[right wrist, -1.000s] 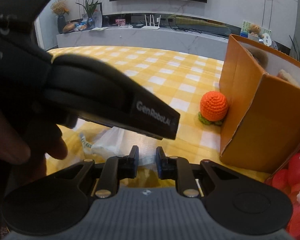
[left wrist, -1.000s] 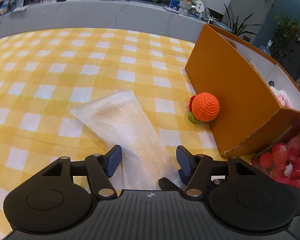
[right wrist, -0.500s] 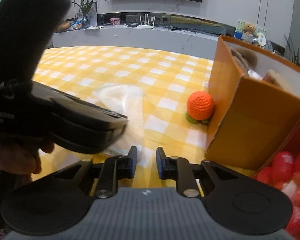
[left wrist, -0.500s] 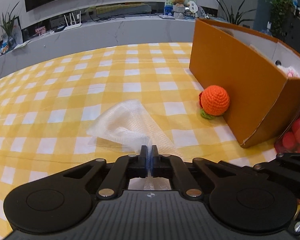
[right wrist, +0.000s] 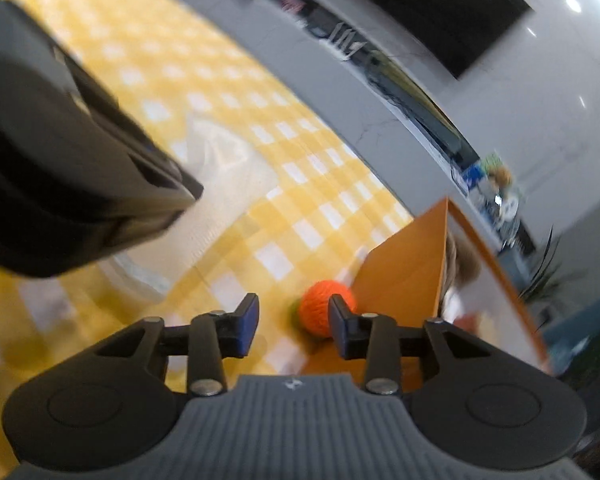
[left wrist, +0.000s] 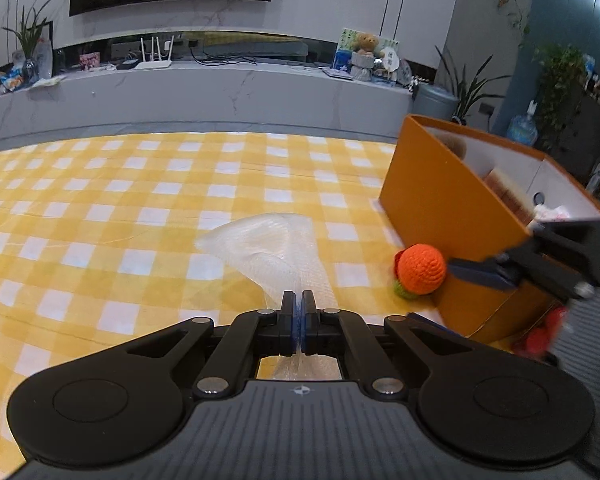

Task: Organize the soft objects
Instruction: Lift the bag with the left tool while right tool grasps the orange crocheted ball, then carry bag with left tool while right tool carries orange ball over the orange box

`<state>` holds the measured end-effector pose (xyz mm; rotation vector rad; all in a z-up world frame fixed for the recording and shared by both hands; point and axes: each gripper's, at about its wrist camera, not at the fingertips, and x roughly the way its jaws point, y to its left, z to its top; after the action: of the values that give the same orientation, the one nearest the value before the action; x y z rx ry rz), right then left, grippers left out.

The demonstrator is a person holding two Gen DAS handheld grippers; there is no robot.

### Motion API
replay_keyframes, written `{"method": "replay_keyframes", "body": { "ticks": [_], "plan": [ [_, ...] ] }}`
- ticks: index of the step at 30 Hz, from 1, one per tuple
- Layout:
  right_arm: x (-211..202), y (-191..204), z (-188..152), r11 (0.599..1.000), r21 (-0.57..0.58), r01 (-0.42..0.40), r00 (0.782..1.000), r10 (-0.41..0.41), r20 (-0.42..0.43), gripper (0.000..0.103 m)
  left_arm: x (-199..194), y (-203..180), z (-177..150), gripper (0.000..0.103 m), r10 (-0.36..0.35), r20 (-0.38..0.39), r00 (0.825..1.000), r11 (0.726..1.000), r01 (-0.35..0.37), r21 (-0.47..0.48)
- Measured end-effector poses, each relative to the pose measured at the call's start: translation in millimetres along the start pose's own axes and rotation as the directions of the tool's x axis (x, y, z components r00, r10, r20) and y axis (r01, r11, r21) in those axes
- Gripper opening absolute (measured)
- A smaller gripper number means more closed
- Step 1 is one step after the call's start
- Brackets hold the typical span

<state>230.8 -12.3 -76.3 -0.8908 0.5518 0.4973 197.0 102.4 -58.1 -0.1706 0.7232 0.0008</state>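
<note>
My left gripper (left wrist: 299,304) is shut on the near end of a white mesh cloth (left wrist: 268,246) that trails forward over the yellow checked tablecloth (left wrist: 120,200). An orange crocheted ball (left wrist: 422,269) with a green and red base lies against the orange box (left wrist: 440,204). My right gripper (right wrist: 294,318) is open, tilted, close to the ball (right wrist: 324,312), which shows between its fingertips. The right gripper's fingers (left wrist: 484,274) also show in the left wrist view beside the ball. The cloth (right wrist: 236,196) shows blurred in the right wrist view.
The orange box (right wrist: 404,276) is open on top and holds several soft toys (left wrist: 508,192). Red soft items (left wrist: 540,334) lie at the right edge by the box. The left gripper's body (right wrist: 60,168) fills the left of the right wrist view. A grey counter (left wrist: 220,92) runs behind the table.
My left gripper closed on the cloth and lifted its near end. My right gripper opened and swung right toward the orange ball, tilting.
</note>
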Motion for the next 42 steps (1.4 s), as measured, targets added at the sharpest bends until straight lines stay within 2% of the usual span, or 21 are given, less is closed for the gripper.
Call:
{"method": "replay_keyframes", "body": {
  "ticks": [2,4,6,10,13,18,21,23,29,32,38,42],
  "plan": [
    [10,0,2,0.996,-0.090,0.012,1.000,-0.014,-0.016,0.040,2,4,0,0.001,0.004,-0.009,1.000,1.000,-0.004,-0.019],
    [15,2,5,0.986,-0.164,0.027,0.999,-0.031,-0.021,0.049,6,11,0,0.001,0.003,-0.027,1.000,0.998,-0.004,-0.062],
    [18,3,8,0.977,-0.213,0.027,0.999,-0.033,-0.025,0.052,8,18,1,0.001,-0.006,-0.037,0.999,0.995,0.002,-0.102],
    [25,3,12,0.946,-0.325,0.004,0.998,-0.024,-0.057,0.052,6,28,4,0.001,0.008,-0.023,1.000,0.989,-0.011,-0.145],
    [35,2,12,0.918,-0.395,0.005,0.993,-0.051,-0.104,0.052,5,32,5,0.001,0.010,-0.020,1.000,0.986,-0.013,-0.164],
    [47,10,14,0.901,-0.434,0.012,0.984,-0.088,-0.156,0.052,5,30,5,0.001,0.001,-0.020,1.000,0.987,-0.005,-0.163],
    [58,10,13,0.906,-0.422,0.028,0.979,-0.110,-0.170,0.052,5,32,5,0.001,-0.005,-0.022,1.000,0.984,0.001,-0.181],
    [61,10,12,0.906,-0.423,0.027,0.978,-0.111,-0.176,0.040,5,31,5,0.001,-0.014,-0.019,1.000,0.983,0.010,-0.183],
    [56,-1,19,0.936,-0.352,0.012,0.984,-0.073,-0.160,0.040,1,28,6,0.001,-0.023,-0.001,1.000,0.984,0.022,-0.176],
    [44,-3,23,0.938,-0.347,0.016,0.989,-0.066,-0.131,0.040,-3,29,9,0.001,-0.045,0.020,0.999,0.980,0.048,-0.193],
    [7,-14,30,0.966,-0.259,0.006,0.997,-0.024,-0.067,0.040,-20,28,13,0.001,-0.081,0.088,0.993,0.977,0.097,-0.191],
    [-24,-23,25,0.975,-0.220,0.030,0.999,-0.032,-0.005,0.040,-34,23,12,0.001,-0.081,0.141,0.987,0.982,0.103,-0.156]
  ]
}}
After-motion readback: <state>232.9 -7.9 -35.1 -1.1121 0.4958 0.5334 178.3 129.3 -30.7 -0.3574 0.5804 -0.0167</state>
